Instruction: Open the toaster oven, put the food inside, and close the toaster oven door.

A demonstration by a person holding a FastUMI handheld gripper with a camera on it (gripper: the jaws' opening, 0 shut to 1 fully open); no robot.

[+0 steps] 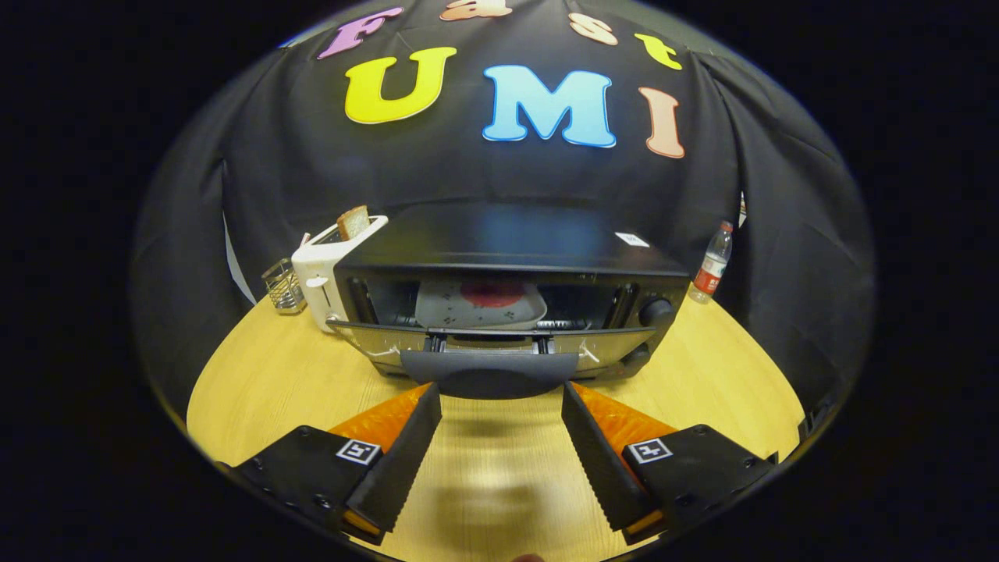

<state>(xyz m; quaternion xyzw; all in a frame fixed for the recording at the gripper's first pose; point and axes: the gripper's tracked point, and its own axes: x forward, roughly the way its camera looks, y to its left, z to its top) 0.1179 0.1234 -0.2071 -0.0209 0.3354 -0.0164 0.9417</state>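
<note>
I have the claw spread wide and holding nothing, its fingers straddling the handle of the toaster oven door, which hangs folded down toward me. The food, a red piece on a pale plate, already sits inside the cavity, so I judge only the closing is left. The risk I see: if I lift from under the handle off-centre, a finger could slip past its rounded edge and the door would drop back, or I could shove the whole oven along the surface toward the white toaster just beside it.
</note>
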